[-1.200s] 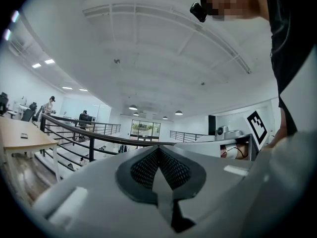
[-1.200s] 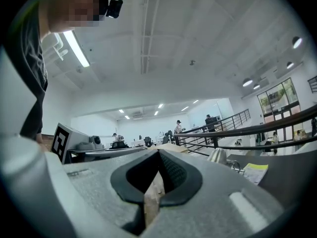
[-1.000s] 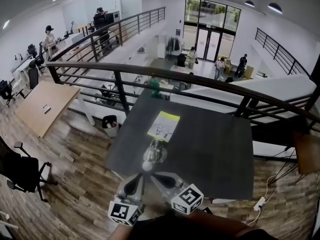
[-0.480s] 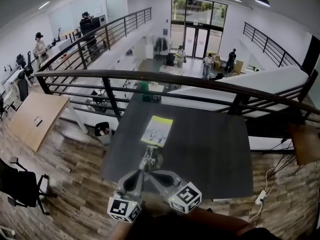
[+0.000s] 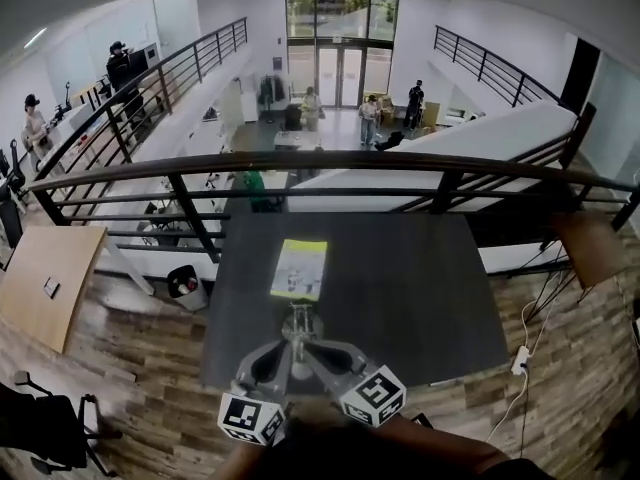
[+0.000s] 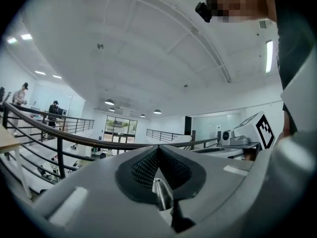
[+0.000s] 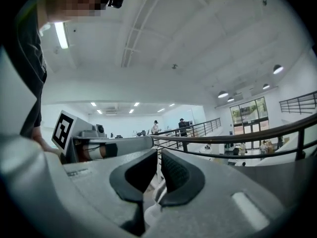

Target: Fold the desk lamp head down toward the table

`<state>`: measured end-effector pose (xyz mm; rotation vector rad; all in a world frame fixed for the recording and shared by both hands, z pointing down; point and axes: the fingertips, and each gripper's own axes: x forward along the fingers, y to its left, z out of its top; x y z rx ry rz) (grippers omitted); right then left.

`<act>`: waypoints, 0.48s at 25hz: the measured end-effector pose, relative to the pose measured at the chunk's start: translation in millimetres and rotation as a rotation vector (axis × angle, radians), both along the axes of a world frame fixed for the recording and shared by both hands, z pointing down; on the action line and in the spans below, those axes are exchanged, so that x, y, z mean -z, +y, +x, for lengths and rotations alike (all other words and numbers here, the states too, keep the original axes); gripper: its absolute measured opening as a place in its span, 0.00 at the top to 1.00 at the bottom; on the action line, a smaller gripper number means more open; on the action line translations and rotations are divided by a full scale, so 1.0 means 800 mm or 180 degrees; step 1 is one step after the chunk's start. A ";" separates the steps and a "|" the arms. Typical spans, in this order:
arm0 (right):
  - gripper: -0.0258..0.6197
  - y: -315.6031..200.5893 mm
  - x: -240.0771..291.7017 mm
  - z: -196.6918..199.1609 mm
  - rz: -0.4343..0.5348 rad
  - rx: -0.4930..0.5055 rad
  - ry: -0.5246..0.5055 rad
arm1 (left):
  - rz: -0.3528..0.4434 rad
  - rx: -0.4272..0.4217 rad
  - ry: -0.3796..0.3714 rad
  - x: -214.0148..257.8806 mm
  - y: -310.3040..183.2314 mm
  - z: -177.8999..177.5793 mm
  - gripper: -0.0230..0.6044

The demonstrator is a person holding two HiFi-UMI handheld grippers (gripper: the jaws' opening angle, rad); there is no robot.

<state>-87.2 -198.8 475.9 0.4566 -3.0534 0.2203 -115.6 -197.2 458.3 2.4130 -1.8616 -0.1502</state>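
Observation:
The desk lamp (image 5: pixel 300 321) stands at the near edge of the dark table (image 5: pixel 400 288); from above it shows as a small silvery shape. Both grippers meet on it from the near side. My left gripper (image 5: pixel 290 346) is shut, and in the left gripper view a thin metal rod of the lamp (image 6: pixel 162 195) sits pinched between its meshed pads (image 6: pixel 143 167). My right gripper (image 5: pixel 306 348) has just been opening. A narrow gap shows between its pads (image 7: pixel 174 171), with a pale part of the lamp (image 7: pixel 153 209) low in that gap.
A yellow-and-white booklet (image 5: pixel 300 268) lies on the table just beyond the lamp. A dark railing (image 5: pixel 300 163) runs along the table's far side, over a lower floor with people. A power strip (image 5: pixel 520 360) and cables lie on the wood floor at right.
The head view has swung, so the table and booklet now sit more squarely ahead. The grippers have stayed together at the lamp, whose round top looks narrower than before.

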 end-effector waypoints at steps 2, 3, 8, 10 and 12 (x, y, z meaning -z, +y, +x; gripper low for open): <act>0.92 -0.006 -0.001 -0.001 -0.0017 -0.0165 0.0023 | -0.0005 -0.0112 0.0029 0.003 -0.006 -0.007 0.96; 0.91 -0.008 -0.001 0.000 -0.0020 -0.0252 0.0030 | -0.0005 -0.0177 0.0035 0.004 -0.007 -0.007 0.96; 0.81 -0.011 -0.007 -0.003 -0.0060 -0.0638 0.0082 | -0.0002 -0.0540 0.0018 0.002 -0.011 -0.007 0.96; 0.77 -0.011 -0.013 -0.005 -0.0104 -0.0781 0.0119 | -0.0017 -0.0663 0.0025 -0.001 -0.010 -0.008 0.96; 0.74 -0.011 -0.021 -0.007 -0.0154 -0.0909 0.0161 | -0.0027 -0.0762 0.0034 -0.002 -0.006 -0.011 0.96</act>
